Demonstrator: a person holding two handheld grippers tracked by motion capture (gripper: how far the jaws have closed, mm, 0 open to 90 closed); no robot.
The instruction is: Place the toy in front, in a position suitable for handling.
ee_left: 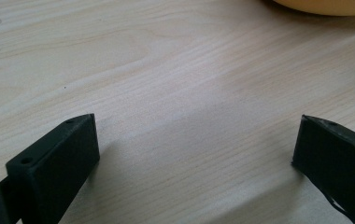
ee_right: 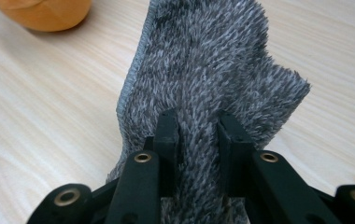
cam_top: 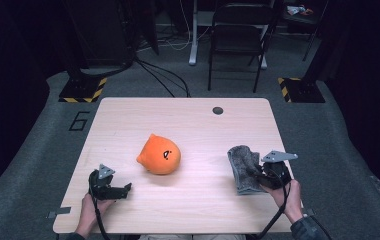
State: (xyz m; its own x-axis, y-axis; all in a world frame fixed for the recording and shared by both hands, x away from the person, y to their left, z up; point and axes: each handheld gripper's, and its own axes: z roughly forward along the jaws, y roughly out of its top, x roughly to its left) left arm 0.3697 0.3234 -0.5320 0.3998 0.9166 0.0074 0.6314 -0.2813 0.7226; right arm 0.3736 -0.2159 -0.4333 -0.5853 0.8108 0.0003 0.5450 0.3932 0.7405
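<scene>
Grey floor [cam_top: 38,150] reads "6" [cam_top: 79,121] — right gripper [cam_top: 264,175] clamps grey cloth [cam_top: 243,167], left gripper [cam_top: 120,190] gapes empty.

Looks like a lab or recording studio: my pale wood desk [cam_top: 188,125] sits on grey carpet [cam_top: 38,165] inside dark surrounds, stand bases with yellow-black hazard tape [cam_top: 84,93] flank it, cables [cam_top: 163,75] run across the floor, folding chair [cam_top: 238,35] behind.
</scene>
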